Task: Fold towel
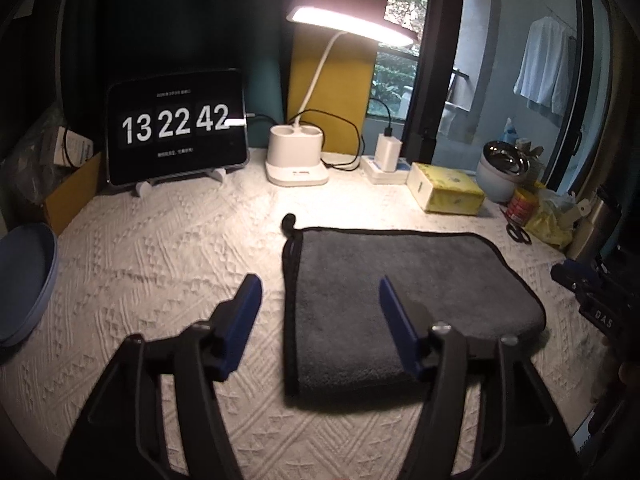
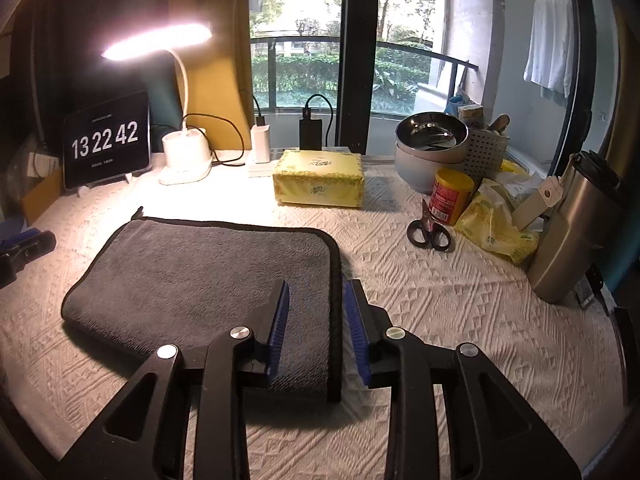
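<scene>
Your grey towel (image 1: 404, 304) lies folded flat on the white textured tablecloth (image 1: 168, 264), its black-piped edges stacked along the left side and a small black loop poking out at the far left corner. Your left gripper (image 1: 320, 292) hangs above the cloth with its blue pads spread wide and nothing between them; the left pad is over bare tablecloth, the right pad is over the towel, so the towel's left piped edge runs between your fingers. From your right wrist view the same towel (image 2: 208, 280) sits left of centre, with its right piped edge running toward you. Your right gripper (image 2: 316, 300) is parted, narrower than the left, and holds nothing: its left pad is over the towel's near right part, its right pad just past the edge over the tablecloth, so that edge lies in the gap. Whether either pad touches the fabric, you cannot tell from these angles.

Behind the towel you have the tablet clock (image 1: 176, 128) reading 13 22 42, the lit desk lamp (image 1: 348, 26), and a yellow tissue box (image 2: 320, 178). Black scissors (image 2: 428, 232) and a red can (image 2: 450, 196) lie well to the towel's right
</scene>
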The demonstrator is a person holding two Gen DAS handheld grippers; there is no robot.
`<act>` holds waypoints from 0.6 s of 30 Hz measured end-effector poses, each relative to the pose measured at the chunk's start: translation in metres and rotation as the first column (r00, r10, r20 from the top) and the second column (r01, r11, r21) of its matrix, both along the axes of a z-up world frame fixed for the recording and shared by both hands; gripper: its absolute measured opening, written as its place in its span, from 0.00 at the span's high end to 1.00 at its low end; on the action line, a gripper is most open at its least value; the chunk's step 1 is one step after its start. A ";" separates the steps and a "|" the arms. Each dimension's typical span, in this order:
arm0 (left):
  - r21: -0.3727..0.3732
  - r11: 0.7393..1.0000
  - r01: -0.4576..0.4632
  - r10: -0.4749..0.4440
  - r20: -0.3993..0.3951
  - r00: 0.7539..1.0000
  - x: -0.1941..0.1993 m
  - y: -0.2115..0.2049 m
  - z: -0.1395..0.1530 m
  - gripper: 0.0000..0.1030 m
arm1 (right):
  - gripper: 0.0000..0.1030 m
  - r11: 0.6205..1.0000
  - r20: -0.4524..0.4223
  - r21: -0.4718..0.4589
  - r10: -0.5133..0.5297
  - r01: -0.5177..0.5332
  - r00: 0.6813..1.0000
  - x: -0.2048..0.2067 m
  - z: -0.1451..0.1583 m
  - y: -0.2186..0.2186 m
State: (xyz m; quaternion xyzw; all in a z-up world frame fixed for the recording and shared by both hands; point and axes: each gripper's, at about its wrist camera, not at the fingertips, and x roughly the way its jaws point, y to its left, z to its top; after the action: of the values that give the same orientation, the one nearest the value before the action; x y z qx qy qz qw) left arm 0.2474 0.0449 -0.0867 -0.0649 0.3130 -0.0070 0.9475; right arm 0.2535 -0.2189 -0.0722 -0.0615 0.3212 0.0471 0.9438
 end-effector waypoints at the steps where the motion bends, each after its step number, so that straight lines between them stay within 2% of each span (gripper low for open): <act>1: 0.001 1.000 0.003 -0.003 0.001 1.000 -0.002 -0.001 0.000 0.38 | 0.70 1.000 0.002 0.000 0.001 -0.002 1.000 -0.002 0.001 0.001; 18: 0.006 0.998 0.055 -0.056 0.005 0.998 -0.037 -0.015 -0.003 0.36 | 0.69 1.000 0.009 0.008 0.016 -0.017 1.000 -0.035 0.003 0.003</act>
State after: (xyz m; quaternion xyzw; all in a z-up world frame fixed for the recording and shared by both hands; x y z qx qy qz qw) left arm 0.2107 0.0300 -0.0893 -0.0533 0.3123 -0.0325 0.9479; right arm 0.2182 -0.2160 -0.0687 -0.0607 0.3161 0.0559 0.9451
